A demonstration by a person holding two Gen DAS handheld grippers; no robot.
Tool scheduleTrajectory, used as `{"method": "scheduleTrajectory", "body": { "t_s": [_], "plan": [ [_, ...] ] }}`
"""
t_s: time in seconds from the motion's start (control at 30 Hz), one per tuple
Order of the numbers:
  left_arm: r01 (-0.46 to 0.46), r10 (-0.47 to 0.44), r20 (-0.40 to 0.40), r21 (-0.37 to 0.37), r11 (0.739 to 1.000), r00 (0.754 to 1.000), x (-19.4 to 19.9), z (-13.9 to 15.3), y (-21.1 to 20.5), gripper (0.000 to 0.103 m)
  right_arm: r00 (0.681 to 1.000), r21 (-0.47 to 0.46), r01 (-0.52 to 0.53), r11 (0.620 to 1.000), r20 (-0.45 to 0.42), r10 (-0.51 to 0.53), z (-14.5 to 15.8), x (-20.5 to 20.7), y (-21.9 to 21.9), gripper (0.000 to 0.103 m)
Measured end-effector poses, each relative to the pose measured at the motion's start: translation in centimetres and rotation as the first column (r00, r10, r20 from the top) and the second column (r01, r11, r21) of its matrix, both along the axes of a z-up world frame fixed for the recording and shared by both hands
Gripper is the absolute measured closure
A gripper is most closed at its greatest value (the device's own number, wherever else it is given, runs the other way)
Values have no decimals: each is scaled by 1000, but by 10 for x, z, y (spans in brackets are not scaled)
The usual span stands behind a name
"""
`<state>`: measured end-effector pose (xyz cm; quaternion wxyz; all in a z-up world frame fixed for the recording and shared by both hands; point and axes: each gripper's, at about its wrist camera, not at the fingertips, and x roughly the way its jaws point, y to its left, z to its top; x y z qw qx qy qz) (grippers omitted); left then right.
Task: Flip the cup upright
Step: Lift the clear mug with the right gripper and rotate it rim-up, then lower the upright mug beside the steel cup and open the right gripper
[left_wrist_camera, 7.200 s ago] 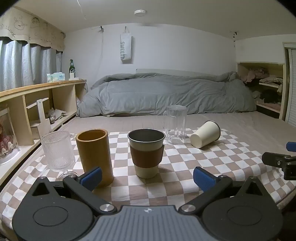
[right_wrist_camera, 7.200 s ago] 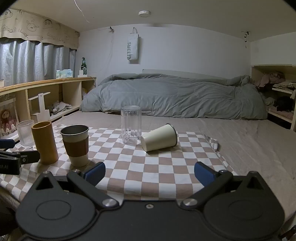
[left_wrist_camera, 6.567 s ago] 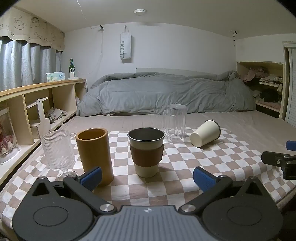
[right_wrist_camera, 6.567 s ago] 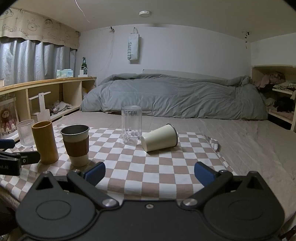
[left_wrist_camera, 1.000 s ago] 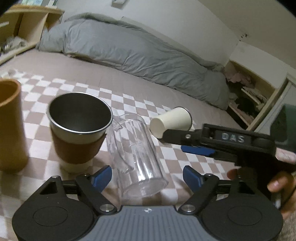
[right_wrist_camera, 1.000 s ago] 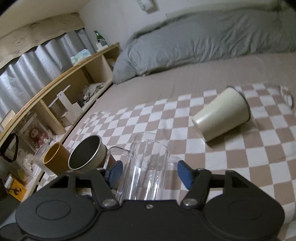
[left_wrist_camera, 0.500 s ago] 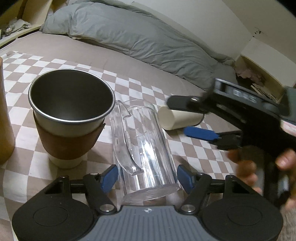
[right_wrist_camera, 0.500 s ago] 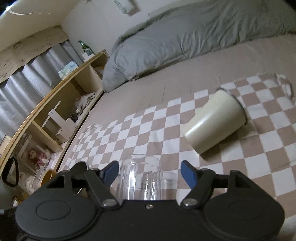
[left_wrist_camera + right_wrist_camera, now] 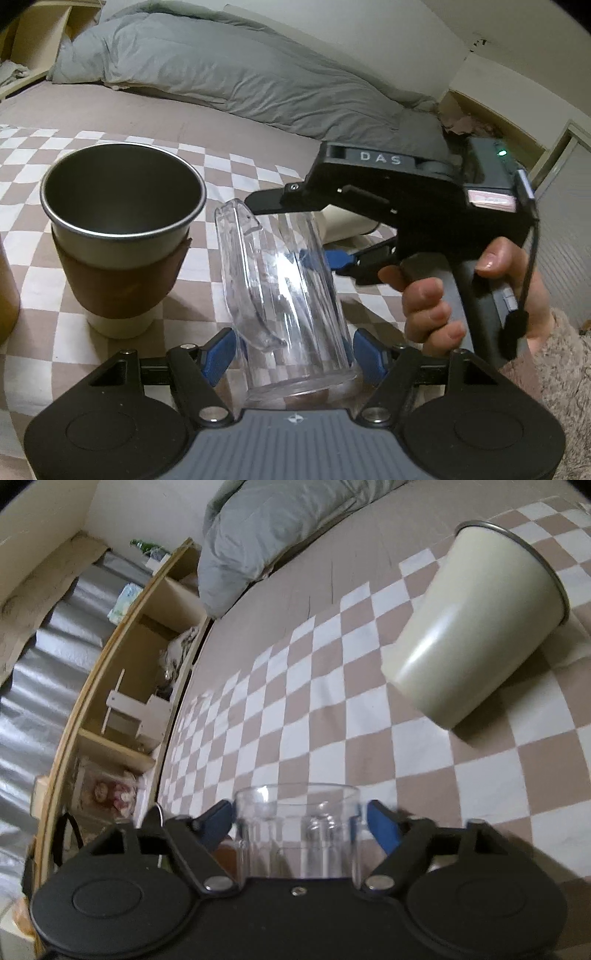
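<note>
A clear ribbed glass cup (image 9: 284, 295) stands on the checkered cloth (image 9: 29, 288), tilted. My left gripper (image 9: 293, 356) is shut on its base, blue pads against both sides. My right gripper (image 9: 301, 823) is closed around the same glass (image 9: 297, 830) near its upper part; in the left wrist view its black body (image 9: 406, 192) reaches over the glass. The cream cup (image 9: 476, 627) lies on its side on the cloth, mouth pointing away, beyond the right gripper. In the left wrist view only a sliver of it (image 9: 347, 225) shows behind the right gripper.
A steel cup with a brown sleeve (image 9: 118, 240) stands upright just left of the glass. A tan cup edge (image 9: 5, 288) is at the far left. Wooden shelves (image 9: 125, 686) run along the left. A grey duvet (image 9: 229, 74) lies behind.
The right gripper swung over and closed around the glass's upper part, coming nearer the cream cup. The left gripper tightened on the glass base. The glass stays tilted.
</note>
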<state>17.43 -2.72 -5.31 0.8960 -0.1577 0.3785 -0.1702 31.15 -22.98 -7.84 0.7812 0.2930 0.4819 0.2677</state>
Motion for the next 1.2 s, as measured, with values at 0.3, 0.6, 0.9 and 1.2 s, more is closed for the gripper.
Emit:
{"method": "scheduleTrajectory", "body": {
  "t_s": [0.3, 0.6, 0.9, 1.2],
  "plan": [
    [-29, 25, 98, 30, 999, 995, -3, -8, -9, 42, 922, -219, -18, 976, 374, 101, 69, -48, 13, 26],
    [-96, 91, 123, 36, 995, 988, -1, -30, -11, 42, 810, -374, 7, 928, 546, 214, 95, -82, 18, 27],
    [-154, 150, 111, 23, 988, 982, -4, -35, -13, 42, 756, -461, -31, 887, 570, 322, 86, -103, 29, 26],
    [-202, 203, 104, -19, 979, 974, -7, -36, -11, 42, 735, -466, -32, 884, 588, 337, 83, -104, 36, 26]
  ]
}}
